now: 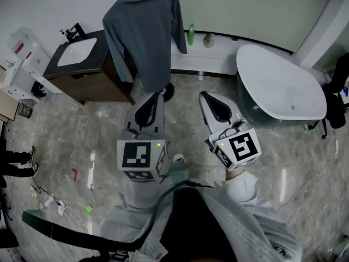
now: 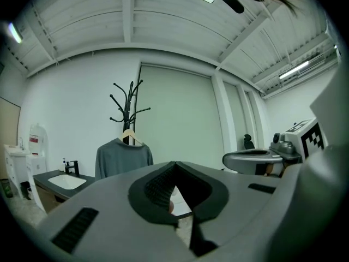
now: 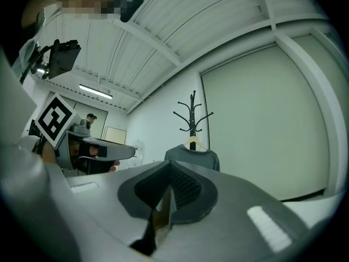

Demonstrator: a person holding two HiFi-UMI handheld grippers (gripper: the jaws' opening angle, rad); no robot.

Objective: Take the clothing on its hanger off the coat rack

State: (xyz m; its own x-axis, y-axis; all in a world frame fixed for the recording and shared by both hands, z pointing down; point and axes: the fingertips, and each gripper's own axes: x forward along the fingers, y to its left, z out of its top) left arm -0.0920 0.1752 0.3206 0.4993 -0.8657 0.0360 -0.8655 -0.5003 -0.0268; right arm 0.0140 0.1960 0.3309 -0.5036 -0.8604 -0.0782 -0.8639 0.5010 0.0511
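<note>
I read this as a bathroom mock-up inside a hall: white bathtub (image 1: 281, 78), dark vanity (image 1: 90, 85) with inset sink (image 1: 76, 51) and black tap (image 1: 75, 33), marbled floor (image 1: 82, 141). Overhead, a ribbed ceiling (image 2: 131, 21) with a strip light (image 2: 294, 70). Loose cables (image 1: 54, 203) lie on the floor.

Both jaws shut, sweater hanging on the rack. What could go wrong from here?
1. The left gripper and right gripper are shut and empty, well short of the grey sweater. Gripping cloth alone could drag it off the wooden hanger.
2. The hanger hooks onto the coat rack. Pulling outward instead of lifting may snag it and rock the rack toward the vanity beside it.
</note>
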